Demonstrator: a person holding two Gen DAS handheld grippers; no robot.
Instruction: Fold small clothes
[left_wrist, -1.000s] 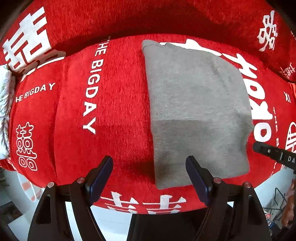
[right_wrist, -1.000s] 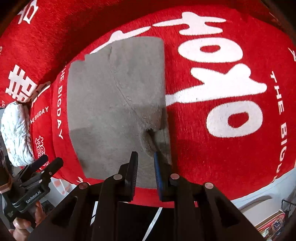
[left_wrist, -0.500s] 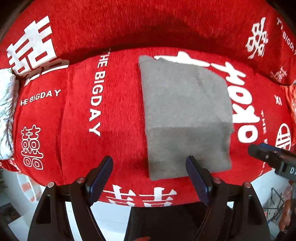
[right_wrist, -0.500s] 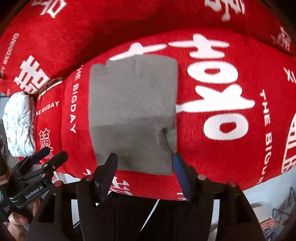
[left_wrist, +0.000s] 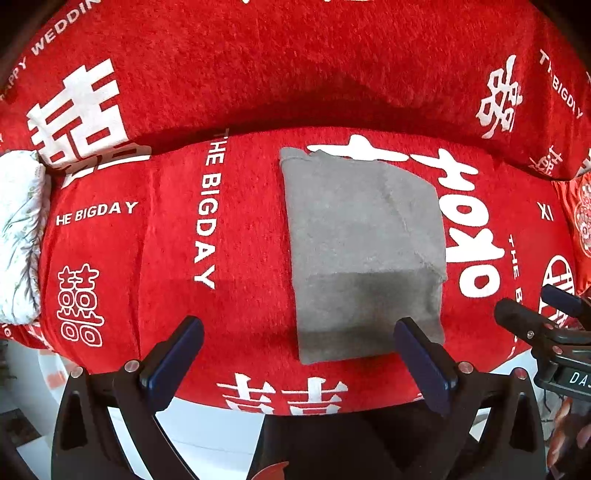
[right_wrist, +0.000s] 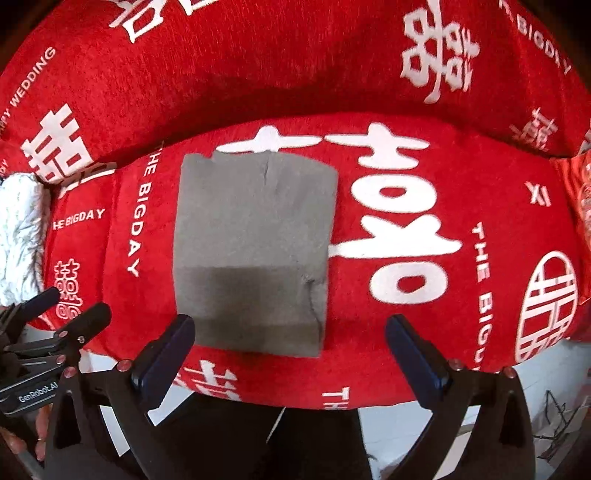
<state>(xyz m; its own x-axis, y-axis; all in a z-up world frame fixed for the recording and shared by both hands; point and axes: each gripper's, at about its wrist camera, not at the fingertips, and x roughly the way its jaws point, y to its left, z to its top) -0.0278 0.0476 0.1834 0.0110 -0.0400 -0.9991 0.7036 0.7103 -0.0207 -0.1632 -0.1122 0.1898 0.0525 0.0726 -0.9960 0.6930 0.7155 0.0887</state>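
Observation:
A grey cloth (left_wrist: 362, 251) (right_wrist: 255, 251) lies folded into a flat rectangle on the red seat cover (left_wrist: 147, 258) printed with white lettering. My left gripper (left_wrist: 297, 332) hangs well above the cloth's near left corner, jaws opening, nothing between them. My right gripper (right_wrist: 290, 325) hovers above the near right corner, jaws also opening and empty. A small pucker (right_wrist: 310, 284) marks the cloth's right edge. Each gripper shows in the other's view: the right gripper (left_wrist: 532, 302) off the cloth's right side, the left gripper (right_wrist: 75, 304) off its left.
The red backrest (left_wrist: 295, 66) rises behind the seat. A white patterned cushion (left_wrist: 18, 236) sits at the seat's left end. Pale floor (left_wrist: 207, 424) shows below the seat's front edge. A person's fingers (left_wrist: 565, 435) hold the right gripper's handle.
The right gripper let go of the cloth's right edge and opened wide. Both grippers rose, so the cloth looks smaller. The left jaws spread a little wider.

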